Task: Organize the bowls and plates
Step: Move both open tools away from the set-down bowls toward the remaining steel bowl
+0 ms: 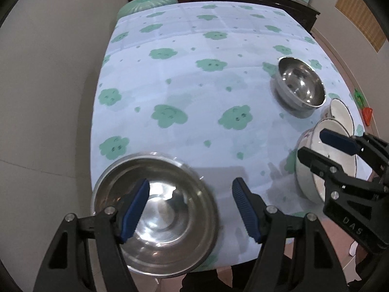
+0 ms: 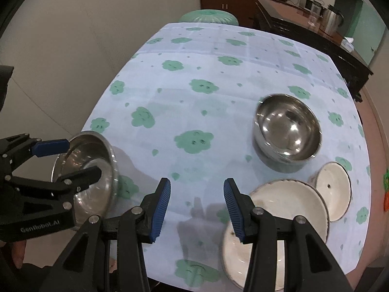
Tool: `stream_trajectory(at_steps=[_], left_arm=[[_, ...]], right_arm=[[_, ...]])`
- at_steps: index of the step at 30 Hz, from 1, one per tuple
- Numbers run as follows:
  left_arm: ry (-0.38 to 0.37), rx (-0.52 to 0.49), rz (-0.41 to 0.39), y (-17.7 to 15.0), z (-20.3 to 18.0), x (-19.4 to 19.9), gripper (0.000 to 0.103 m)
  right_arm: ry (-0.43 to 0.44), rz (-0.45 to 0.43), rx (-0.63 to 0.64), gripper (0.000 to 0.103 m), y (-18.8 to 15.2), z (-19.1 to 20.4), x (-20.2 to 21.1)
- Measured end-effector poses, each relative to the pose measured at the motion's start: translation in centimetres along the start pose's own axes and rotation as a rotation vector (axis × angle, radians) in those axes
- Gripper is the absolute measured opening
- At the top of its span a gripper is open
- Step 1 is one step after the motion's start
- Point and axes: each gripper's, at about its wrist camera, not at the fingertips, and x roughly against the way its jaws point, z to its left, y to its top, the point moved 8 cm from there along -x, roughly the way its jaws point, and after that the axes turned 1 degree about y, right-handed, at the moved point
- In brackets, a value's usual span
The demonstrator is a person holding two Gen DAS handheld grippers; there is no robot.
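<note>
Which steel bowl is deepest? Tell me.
The far steel bowl beside the white dishes; its walls rise high, while the near steel bowl is wide and shallow.

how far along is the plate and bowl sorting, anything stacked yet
Done: nothing looks stacked. The steel bowl in the middle, the wide steel bowl at the near edge, the large white bowl and the small white bowl all sit apart on the table.
In hand: nothing; the left gripper and right gripper are open and empty.
Left: all grouping.
</note>
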Motion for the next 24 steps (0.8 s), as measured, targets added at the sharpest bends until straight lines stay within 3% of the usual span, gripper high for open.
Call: stream_trajectory(at_steps=[24], left_arm=[[-0.028, -0.049, 0.022, 5.7, -7.9, -2.2, 0.071]], right_arm=[[-0.017, 0.012, -0.088, 0.049, 0.9, -10.5, -0.4]])
